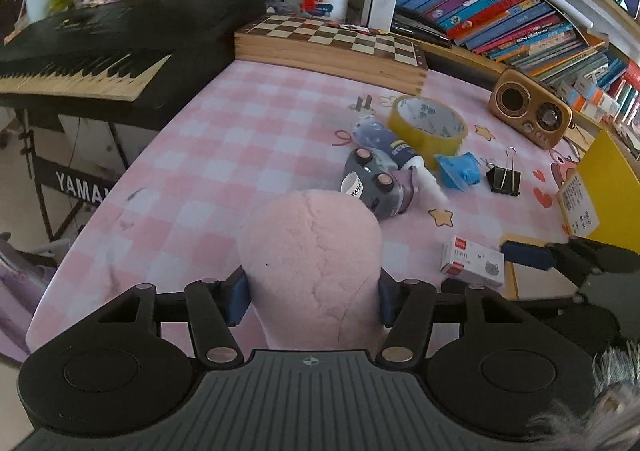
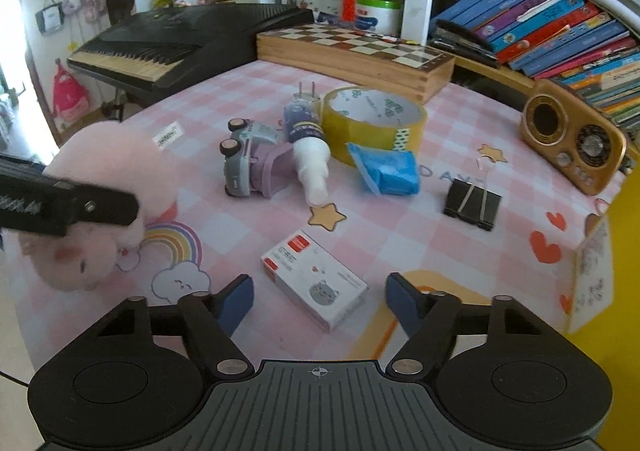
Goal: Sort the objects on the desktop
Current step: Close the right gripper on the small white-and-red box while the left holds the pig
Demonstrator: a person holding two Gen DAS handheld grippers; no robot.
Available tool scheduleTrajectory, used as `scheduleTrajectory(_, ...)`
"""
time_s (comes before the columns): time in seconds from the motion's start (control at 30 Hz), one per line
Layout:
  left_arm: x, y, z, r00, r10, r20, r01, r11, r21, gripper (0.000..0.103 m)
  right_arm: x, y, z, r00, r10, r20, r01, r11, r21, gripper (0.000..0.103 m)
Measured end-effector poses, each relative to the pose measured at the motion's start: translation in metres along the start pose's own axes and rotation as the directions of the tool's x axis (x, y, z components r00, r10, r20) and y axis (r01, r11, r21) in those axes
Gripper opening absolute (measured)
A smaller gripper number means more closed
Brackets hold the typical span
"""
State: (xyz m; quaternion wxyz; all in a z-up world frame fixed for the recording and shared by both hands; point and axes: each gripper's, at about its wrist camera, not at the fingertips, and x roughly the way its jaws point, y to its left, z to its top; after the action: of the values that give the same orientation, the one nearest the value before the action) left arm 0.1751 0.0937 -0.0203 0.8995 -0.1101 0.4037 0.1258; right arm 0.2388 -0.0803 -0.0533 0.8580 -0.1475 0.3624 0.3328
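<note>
A pink plush toy [image 1: 312, 251] sits at the near left of the pink checked desk mat [image 1: 192, 155]. My left gripper [image 1: 310, 293] is shut on it, a blue pad pressing each flank. In the right wrist view one left finger [image 2: 80, 207] crosses the plush toy [image 2: 100, 171]. A small white box with a cat picture [image 2: 316, 287] lies between the blue pads of my right gripper [image 2: 320, 299], which is open with a gap on both sides. The same white box [image 1: 472, 261] shows in the left wrist view beside a right finger [image 1: 528, 255].
Mid-mat lie a toy car [image 2: 244, 159], a spray bottle [image 2: 308, 147], a yellow tape roll [image 2: 374, 119], a blue packet [image 2: 388, 167] and a black binder clip [image 2: 472, 203]. A gold radio [image 2: 572, 143], a chessboard box [image 2: 352, 51], a keyboard [image 2: 180, 39] and a yellow bin [image 1: 608, 187] ring the mat.
</note>
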Motion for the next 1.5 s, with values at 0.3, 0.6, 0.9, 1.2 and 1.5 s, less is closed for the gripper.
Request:
scheduleTrajectory(0.3,-0.010,-0.005,-0.005,1.000,-0.008,0.018,0.008,1.000,0.005,0.056,-0.010,0.009,0.002,1.000,0.027,0.004,-0.027,1.000,-0.006,0.031)
scheduleTrajectory(0.6,-0.020,-0.002,-0.008,0.998,-0.046,0.034,0.045,0.999,0.016,0.056,-0.025,0.016,-0.011,0.999,0.000,-0.053,0.001,1.000,0.013,0.031)
scheduleTrajectory(0.9,-0.022,0.002,-0.013,0.998,-0.058,0.018,0.058,0.998,0.024,0.056,-0.010,0.021,-0.001,0.999,-0.023,-0.039,0.023,1.000,-0.013,0.033)
scheduleTrajectory(1.2,-0.022,0.007,-0.012,0.997,-0.076,0.009,0.076,0.997,0.029,0.056,0.002,0.012,0.012,0.998,-0.002,-0.071,0.007,0.998,0.062,0.046)
scheduleTrajectory(1.5,-0.028,0.012,-0.010,0.996,-0.083,0.027,0.083,0.996,0.026,0.056,0.002,0.017,0.016,0.997,0.004,-0.083,0.000,0.999,0.046,0.030)
